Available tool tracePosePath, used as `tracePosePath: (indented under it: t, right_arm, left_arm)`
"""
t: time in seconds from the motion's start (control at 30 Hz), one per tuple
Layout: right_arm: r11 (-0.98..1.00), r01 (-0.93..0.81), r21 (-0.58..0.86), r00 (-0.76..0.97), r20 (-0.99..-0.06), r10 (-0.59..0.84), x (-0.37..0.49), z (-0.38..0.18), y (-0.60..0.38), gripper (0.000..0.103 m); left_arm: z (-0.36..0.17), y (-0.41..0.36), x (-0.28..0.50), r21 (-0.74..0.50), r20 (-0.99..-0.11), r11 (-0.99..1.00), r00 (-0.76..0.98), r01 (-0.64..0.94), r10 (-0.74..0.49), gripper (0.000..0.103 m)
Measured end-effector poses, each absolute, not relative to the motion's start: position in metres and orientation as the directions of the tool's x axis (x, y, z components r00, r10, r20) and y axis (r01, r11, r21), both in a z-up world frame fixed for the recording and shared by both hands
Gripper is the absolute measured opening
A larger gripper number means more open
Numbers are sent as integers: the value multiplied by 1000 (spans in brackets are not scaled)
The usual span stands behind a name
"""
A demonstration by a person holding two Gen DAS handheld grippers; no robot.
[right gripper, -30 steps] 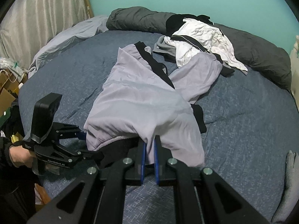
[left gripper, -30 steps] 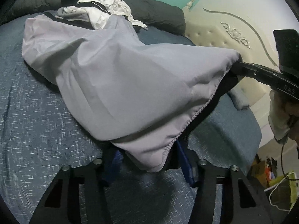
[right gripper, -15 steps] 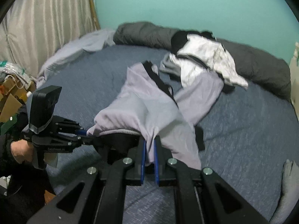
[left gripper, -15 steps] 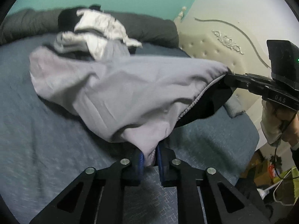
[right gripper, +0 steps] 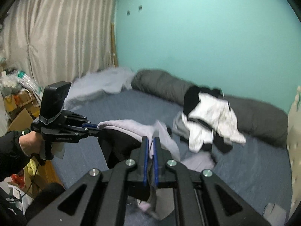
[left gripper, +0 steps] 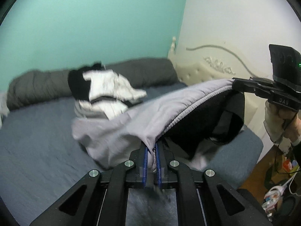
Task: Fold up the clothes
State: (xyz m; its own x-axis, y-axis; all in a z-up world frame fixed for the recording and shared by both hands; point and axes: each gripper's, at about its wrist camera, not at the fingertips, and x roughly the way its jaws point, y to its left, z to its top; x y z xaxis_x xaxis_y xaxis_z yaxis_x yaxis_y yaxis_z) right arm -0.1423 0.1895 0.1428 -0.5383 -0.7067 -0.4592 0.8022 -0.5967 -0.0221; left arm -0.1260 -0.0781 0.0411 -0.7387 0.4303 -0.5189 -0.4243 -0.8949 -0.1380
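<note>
Lilac-grey garment [left gripper: 154, 116], dark lining showing, hangs stretched above the blue bed [left gripper: 37, 141] — held by its hem at two points, the far end trailing on the bedding. Left gripper [left gripper: 151, 150]: jaws pinched nearly together on the hem, cloth bunched between the blue pads. Right gripper [right gripper: 150, 146]: likewise clamped tight on the fabric edge. Behind, a black-and-white clothes heap [right gripper: 210, 120] lies against a dark grey rolled duvet [right gripper: 259, 116] — teal wall [right gripper: 207, 37] beyond.

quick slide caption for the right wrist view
Both claws, right claw and left claw, shut on a grey garment lifted above the bed.
</note>
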Motion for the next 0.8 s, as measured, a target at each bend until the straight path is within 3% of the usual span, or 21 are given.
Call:
tracePosePath:
  t: [0.1, 0.23, 0.53, 0.8]
  right_arm:
    - [-598, 801, -31, -547, -441, -711, -137, 167, 188, 4]
    - [-621, 784, -22, -546, -501, -672, -146, 152, 181, 4]
    - [-678, 733, 52, -483, -662, -573, -191, 39, 170, 4]
    - [-691, 714, 113, -421, -720, -552, -222, -27, 161, 4]
  left_arm:
    - [74, -84, -121, -133, -512, -891, -740, -434, 437, 8]
    - [80, -86, -126, -134, -545, -892, -720, -432, 430, 8]
    - [-22, -80, -160, -180, -668, -893, -614, -413, 419, 10]
    - [-108, -79, -177, -238, -735, -896, -532, -376, 419, 16]
